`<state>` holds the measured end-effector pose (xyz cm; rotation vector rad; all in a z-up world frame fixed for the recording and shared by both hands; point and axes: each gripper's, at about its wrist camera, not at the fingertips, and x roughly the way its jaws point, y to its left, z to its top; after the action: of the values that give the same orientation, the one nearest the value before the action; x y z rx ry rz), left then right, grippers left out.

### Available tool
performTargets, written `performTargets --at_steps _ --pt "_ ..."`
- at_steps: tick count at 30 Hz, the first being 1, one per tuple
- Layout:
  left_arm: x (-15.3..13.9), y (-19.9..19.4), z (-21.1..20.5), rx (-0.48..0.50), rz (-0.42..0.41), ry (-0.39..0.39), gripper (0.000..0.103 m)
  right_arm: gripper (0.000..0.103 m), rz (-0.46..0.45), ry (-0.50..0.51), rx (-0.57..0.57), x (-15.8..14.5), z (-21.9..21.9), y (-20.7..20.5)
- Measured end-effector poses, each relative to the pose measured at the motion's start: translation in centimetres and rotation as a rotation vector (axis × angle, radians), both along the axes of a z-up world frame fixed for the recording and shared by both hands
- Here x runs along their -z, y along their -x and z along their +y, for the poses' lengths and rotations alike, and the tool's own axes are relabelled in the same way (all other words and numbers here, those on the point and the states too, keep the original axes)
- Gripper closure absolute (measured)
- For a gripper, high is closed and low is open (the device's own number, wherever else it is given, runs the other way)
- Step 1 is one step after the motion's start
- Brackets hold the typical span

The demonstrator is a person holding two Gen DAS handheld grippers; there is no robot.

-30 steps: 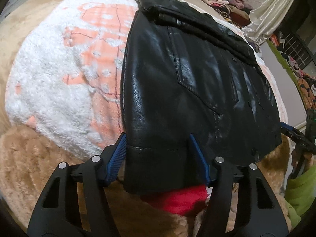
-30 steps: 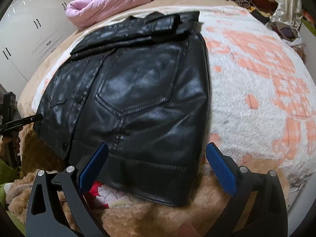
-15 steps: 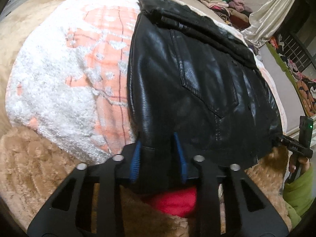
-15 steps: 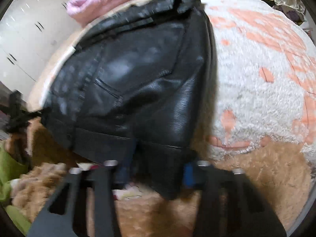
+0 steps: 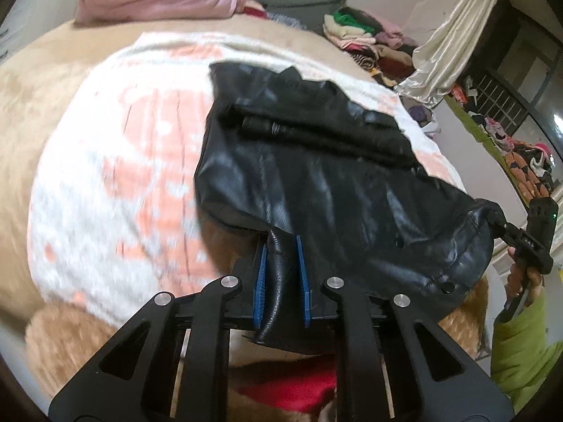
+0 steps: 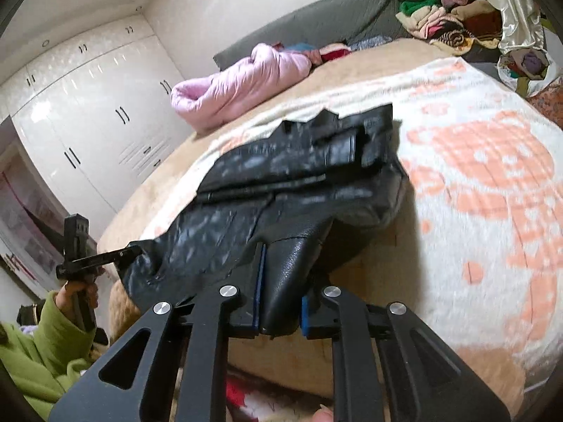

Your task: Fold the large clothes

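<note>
The left gripper [image 5: 281,277] is pinching one bottom corner of the black leather jacket [image 5: 316,176], and the right gripper [image 6: 281,285] is pinching the other, both lifting the hem off the white and orange fleece blanket [image 5: 116,183]. The collar end is lying on the blanket.

White wardrobe [image 6: 88,119], grey headboard [image 6: 316,24], cream curtain [image 5: 454,35], barred window [image 5: 499,102]
</note>
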<state>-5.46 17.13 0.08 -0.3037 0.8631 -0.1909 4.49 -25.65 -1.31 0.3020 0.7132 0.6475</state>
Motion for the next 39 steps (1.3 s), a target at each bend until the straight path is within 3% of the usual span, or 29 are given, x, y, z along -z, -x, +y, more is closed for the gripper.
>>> performTargets --at_steps 17,24,39 --pt "-3.5 -5.3 -0.9 -0.027 -0.082 -0.002 0.095 0.091 -0.047 -0.079 0.088 -3.3 -0.2 -5.0" --pt "-4.5 -7.1 -0.3 -0.049 -0.097 0.020 0.094 0.092 -0.056 -0.090 0.124 -3.7 -0.1 -6.9" --pt "-4.6 -13.1 -0.6 -0.084 -0.081 -0.048 0.094 0.092 -0.053 -0.054 0.183 -3.0 0.9 -12.2"
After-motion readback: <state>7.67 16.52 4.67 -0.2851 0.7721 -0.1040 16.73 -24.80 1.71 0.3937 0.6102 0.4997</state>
